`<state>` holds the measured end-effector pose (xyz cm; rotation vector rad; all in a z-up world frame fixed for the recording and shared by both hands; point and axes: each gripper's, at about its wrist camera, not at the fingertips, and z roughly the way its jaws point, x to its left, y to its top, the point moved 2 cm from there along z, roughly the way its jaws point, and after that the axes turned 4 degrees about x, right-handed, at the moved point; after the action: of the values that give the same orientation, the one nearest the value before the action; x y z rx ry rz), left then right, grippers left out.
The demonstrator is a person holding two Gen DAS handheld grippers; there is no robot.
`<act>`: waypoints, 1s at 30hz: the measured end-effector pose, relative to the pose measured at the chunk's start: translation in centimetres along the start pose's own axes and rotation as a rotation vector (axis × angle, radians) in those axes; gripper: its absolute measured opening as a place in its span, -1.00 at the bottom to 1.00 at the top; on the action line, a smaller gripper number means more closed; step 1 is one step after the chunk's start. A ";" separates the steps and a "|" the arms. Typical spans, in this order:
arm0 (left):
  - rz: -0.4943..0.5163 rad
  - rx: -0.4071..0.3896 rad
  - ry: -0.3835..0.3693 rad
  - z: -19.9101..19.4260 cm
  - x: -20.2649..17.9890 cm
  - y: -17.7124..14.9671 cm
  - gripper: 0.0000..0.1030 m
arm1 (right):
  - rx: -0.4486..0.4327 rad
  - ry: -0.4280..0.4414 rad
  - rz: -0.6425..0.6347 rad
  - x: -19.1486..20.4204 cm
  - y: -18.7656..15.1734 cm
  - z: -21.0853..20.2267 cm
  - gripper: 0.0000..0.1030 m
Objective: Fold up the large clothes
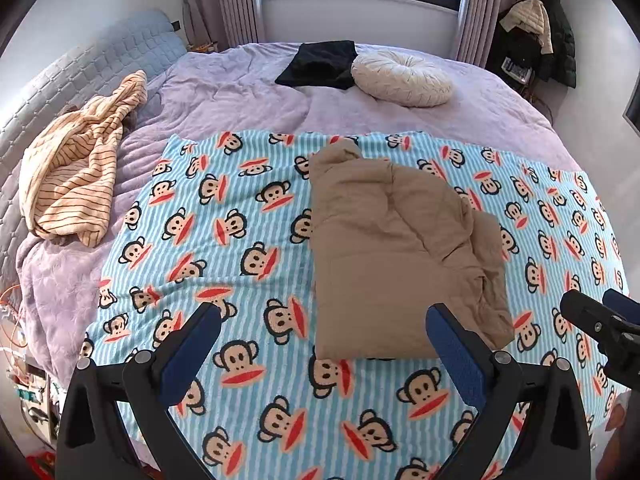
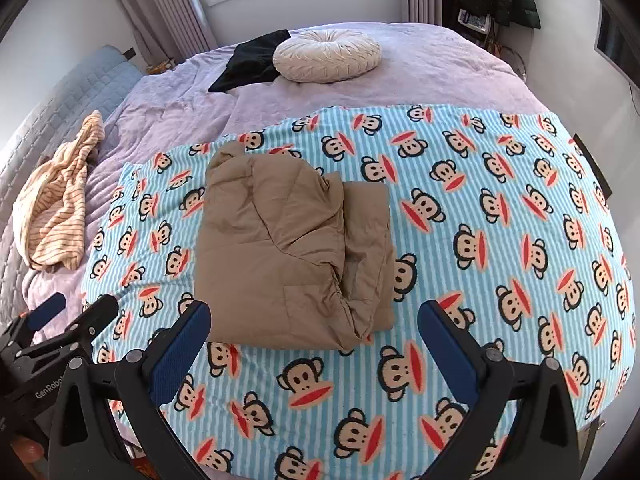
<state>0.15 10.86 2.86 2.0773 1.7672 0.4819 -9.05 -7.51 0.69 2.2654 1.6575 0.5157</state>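
Observation:
A tan padded jacket (image 1: 396,252) lies folded into a rough rectangle on the blue monkey-print blanket (image 1: 224,216); it also shows in the right wrist view (image 2: 288,252). My left gripper (image 1: 324,320) is open and empty, hovering just before the jacket's near edge. My right gripper (image 2: 314,320) is open and empty, also just short of the jacket's near edge. The right gripper shows at the right edge of the left wrist view (image 1: 600,312). The left gripper shows at the left of the right wrist view (image 2: 76,312).
A cream striped garment (image 1: 76,172) lies crumpled on the purple bed cover (image 1: 240,92) to the left. A black cushion (image 1: 320,64) and a round white cushion (image 1: 402,78) sit at the far side. Coats (image 1: 548,28) hang in the far right corner.

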 end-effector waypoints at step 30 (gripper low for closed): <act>-0.010 -0.009 0.003 -1.1 -0.4 0.0 0.99 | -0.019 0.005 0.004 -0.7 0.4 -1.4 0.99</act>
<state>-0.49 10.51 3.80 2.0618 1.7735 0.4889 -9.46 -8.27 2.02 2.2559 1.6439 0.5363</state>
